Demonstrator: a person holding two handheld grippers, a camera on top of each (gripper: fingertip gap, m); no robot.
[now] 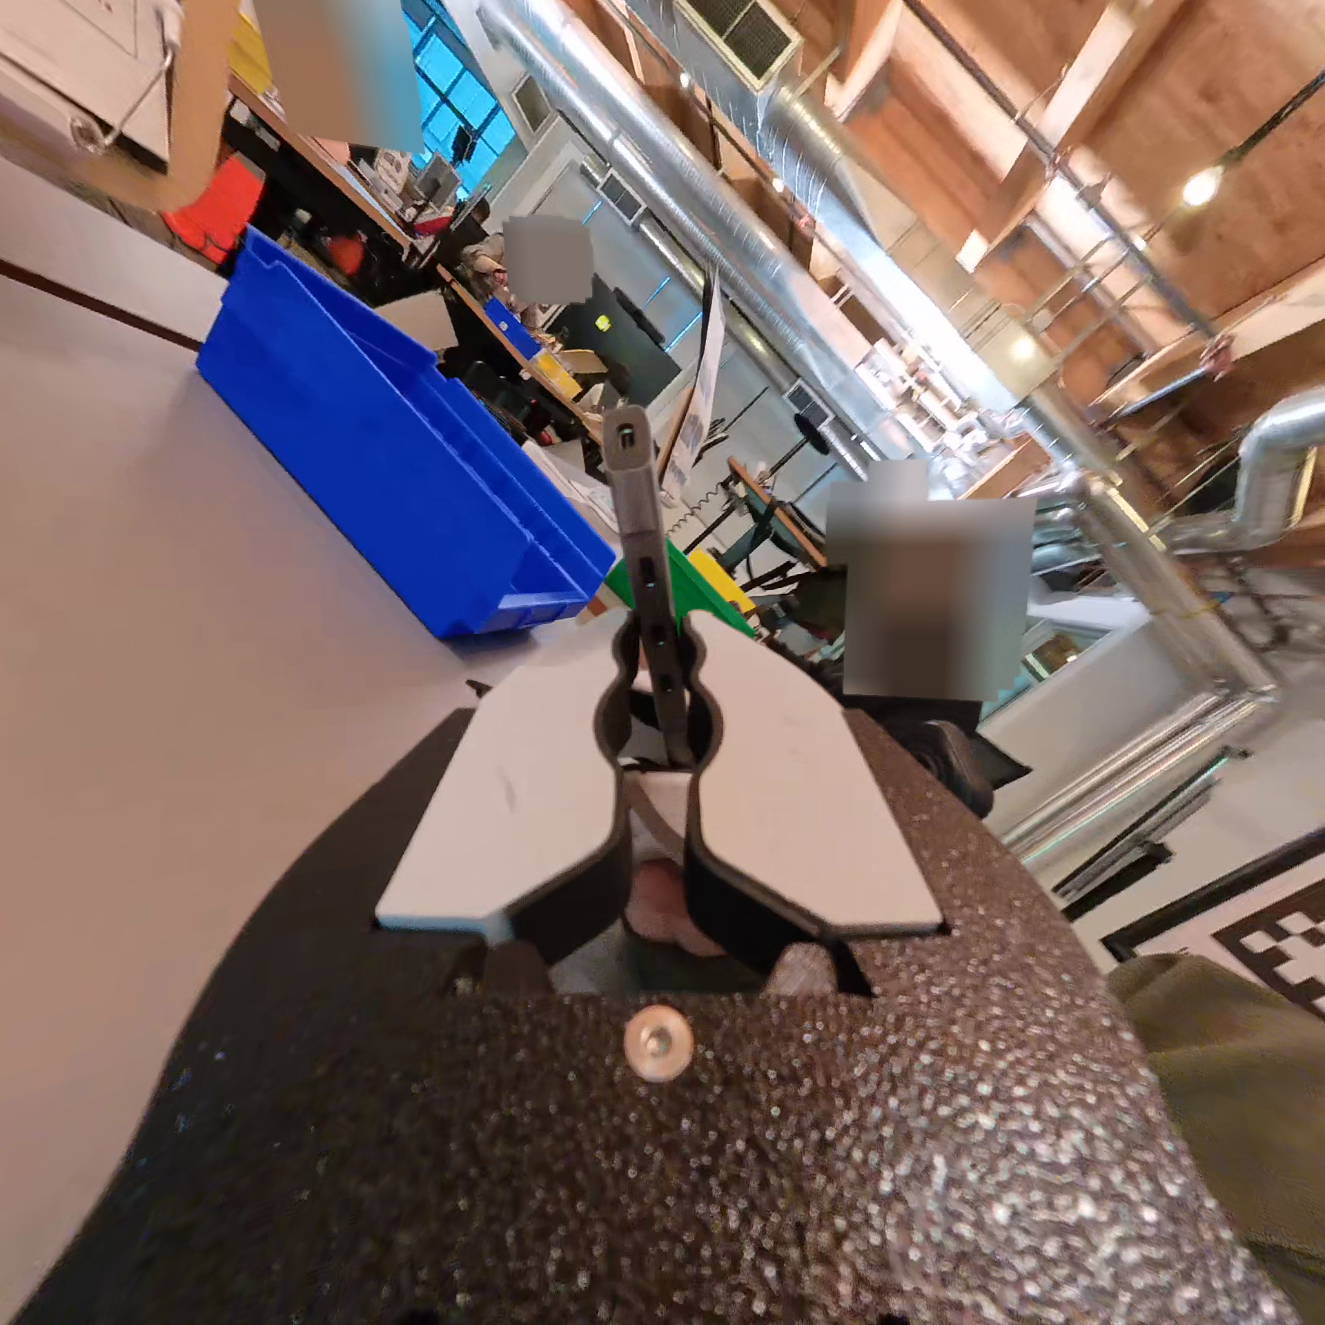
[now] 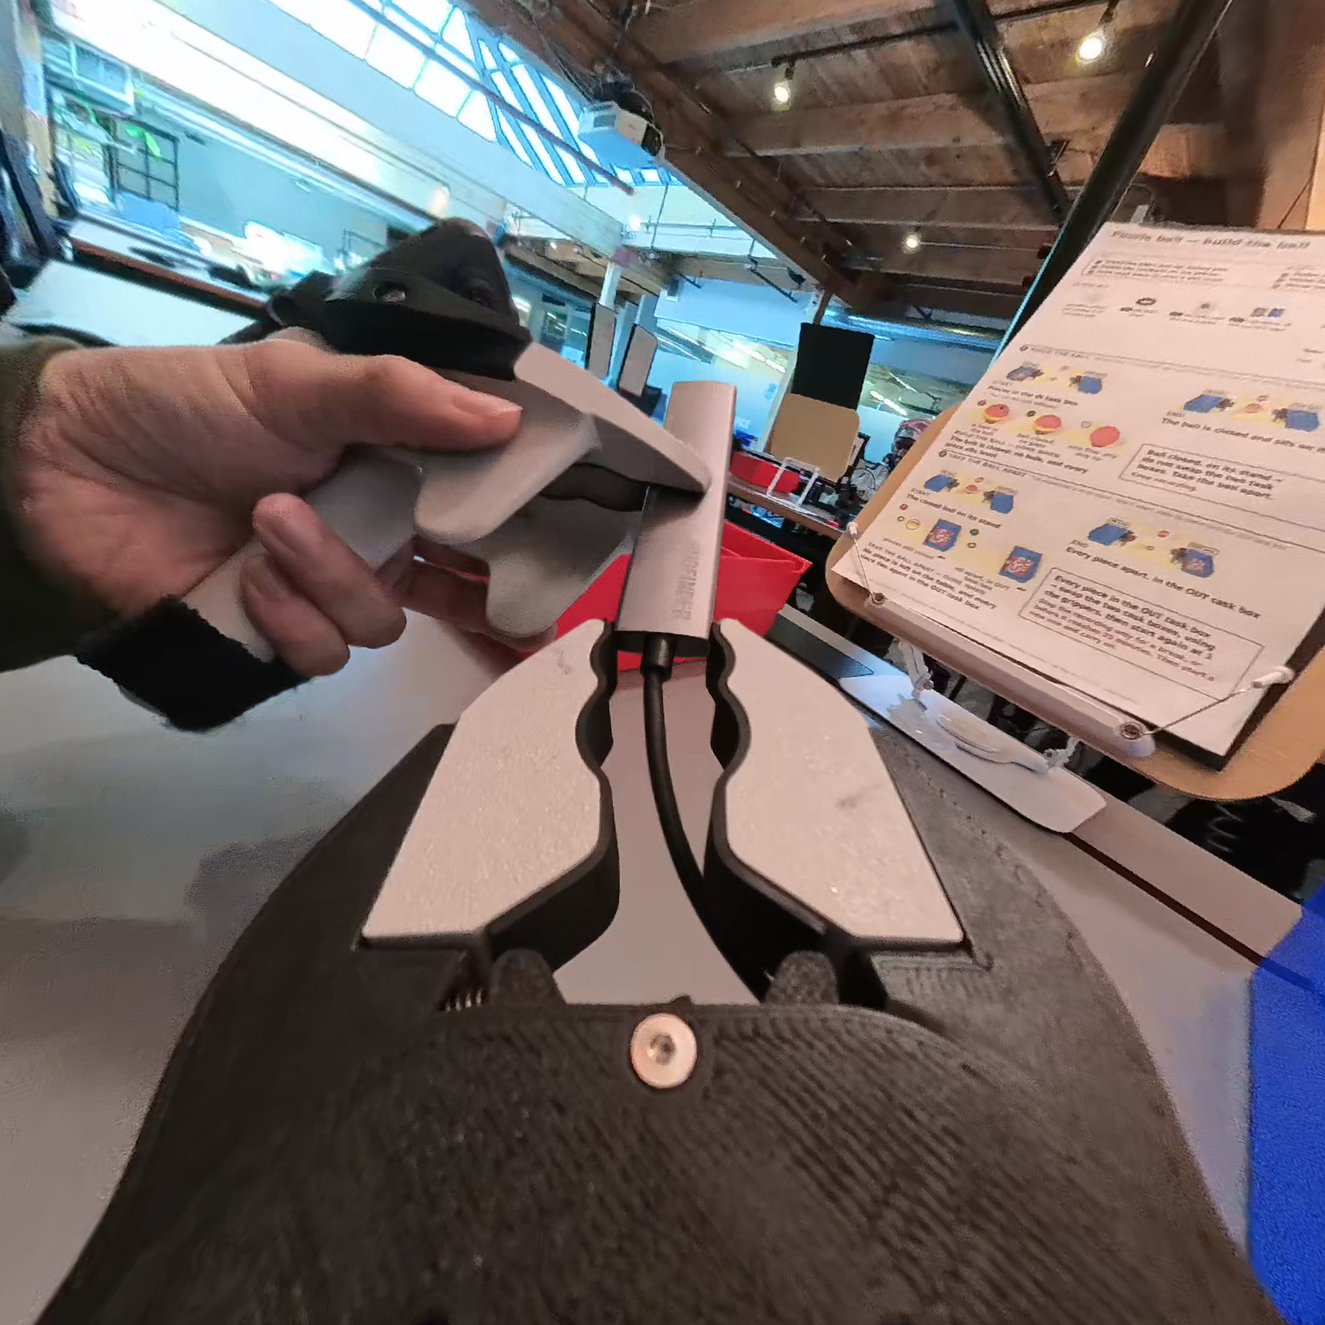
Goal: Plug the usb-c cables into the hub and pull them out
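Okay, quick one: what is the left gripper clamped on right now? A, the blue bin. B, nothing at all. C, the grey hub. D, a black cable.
C: in the left wrist view the left gripper is shut on the grey hub, which stands up between its fingers, away from the blue bin.

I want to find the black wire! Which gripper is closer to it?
Right. The black cable runs between the fingers of the right gripper, at the lower end of the hub. The left gripper clamps the hub farther up, away from the cable.
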